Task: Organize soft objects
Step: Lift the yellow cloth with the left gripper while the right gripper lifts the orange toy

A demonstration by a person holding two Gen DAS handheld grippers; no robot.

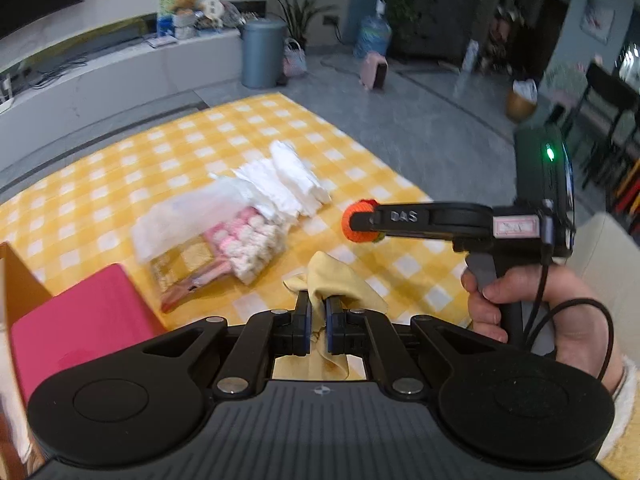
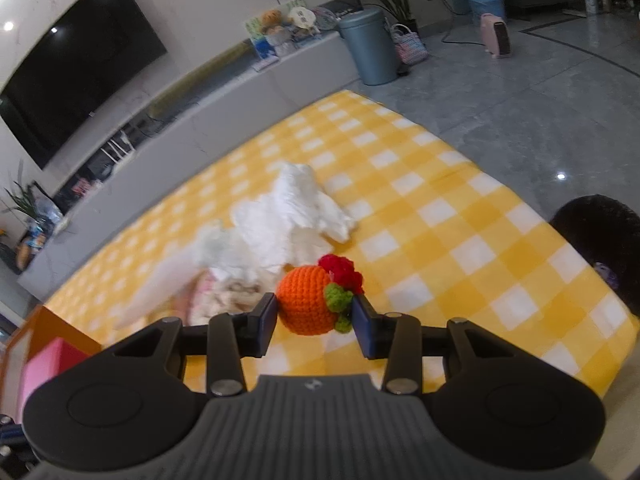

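My left gripper (image 1: 318, 312) is shut on a pale yellow cloth (image 1: 340, 280), which hangs bunched between the pads above the yellow checked blanket (image 1: 400, 184). My right gripper (image 2: 316, 316) is shut on an orange crocheted ball (image 2: 306, 300) with green leaves and a red flower on top. From the left wrist view that ball (image 1: 358, 221) pokes out at the tip of the right gripper, held by a hand (image 1: 532, 312). A heap of white cloths (image 1: 288, 184) lies mid-blanket beside a clear bag of pink and white soft pieces (image 1: 240, 244).
A pink box (image 1: 76, 320) in an orange-brown holder stands at the blanket's near left. A dark round object (image 2: 604, 248) sits at the right edge. Beyond the blanket are grey floor tiles, a grey bin (image 1: 262, 54) and a low white TV bench (image 1: 100, 76).
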